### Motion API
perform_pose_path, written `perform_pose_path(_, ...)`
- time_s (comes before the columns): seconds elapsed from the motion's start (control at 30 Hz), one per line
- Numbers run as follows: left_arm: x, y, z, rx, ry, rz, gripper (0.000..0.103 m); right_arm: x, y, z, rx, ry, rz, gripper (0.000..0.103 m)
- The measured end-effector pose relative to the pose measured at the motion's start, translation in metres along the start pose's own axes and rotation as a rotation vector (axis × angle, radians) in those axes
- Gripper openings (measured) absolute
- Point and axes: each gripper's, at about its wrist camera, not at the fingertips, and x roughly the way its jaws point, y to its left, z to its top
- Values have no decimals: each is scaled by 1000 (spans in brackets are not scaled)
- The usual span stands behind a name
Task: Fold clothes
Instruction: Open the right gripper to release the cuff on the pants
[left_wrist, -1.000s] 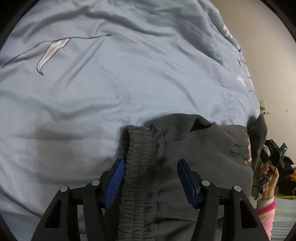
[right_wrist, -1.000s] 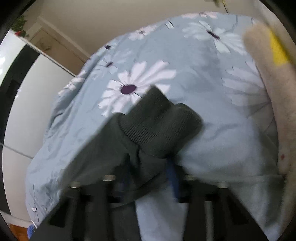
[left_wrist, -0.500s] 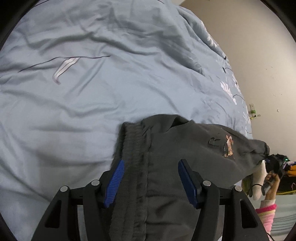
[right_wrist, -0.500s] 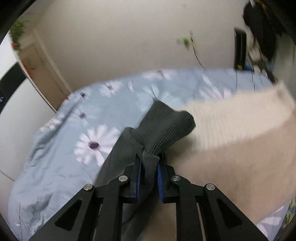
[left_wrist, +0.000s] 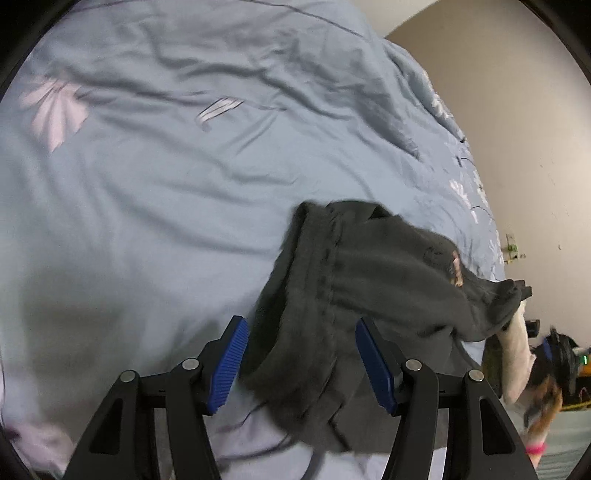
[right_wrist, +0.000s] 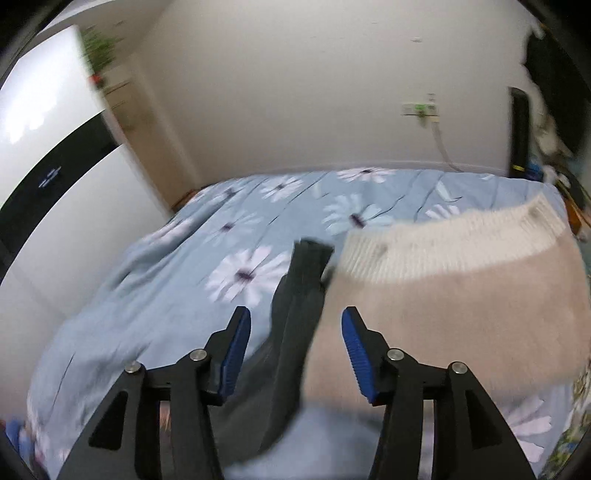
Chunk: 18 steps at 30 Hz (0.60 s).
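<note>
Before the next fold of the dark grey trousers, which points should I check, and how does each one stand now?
1. Left hand-held gripper open: ok.
2. Waistband of the dark grey trousers between its fingers, not clamped: ok.
3. Right hand-held gripper open, holding nothing: ok.
4. Trouser leg flat on the blue floral bedspread: cannot tell, view blurred.
5. Trousers apart from the beige sweater: not ok, the leg lies against it.

Dark trousers (right_wrist: 295, 295) motion-blurred; lower end cut off by frame edge.
</note>
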Motion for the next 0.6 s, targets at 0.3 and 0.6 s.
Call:
perform_pose_path(0.3, -4, 1, -33, 10, 62, -39, 66, -60, -60, -129, 76, 272, 90, 57)
perform_pose_path(0.6, -3, 5, -50, -16, 111, -109, 68, -72, -144, -213, 436, 397, 140, 57)
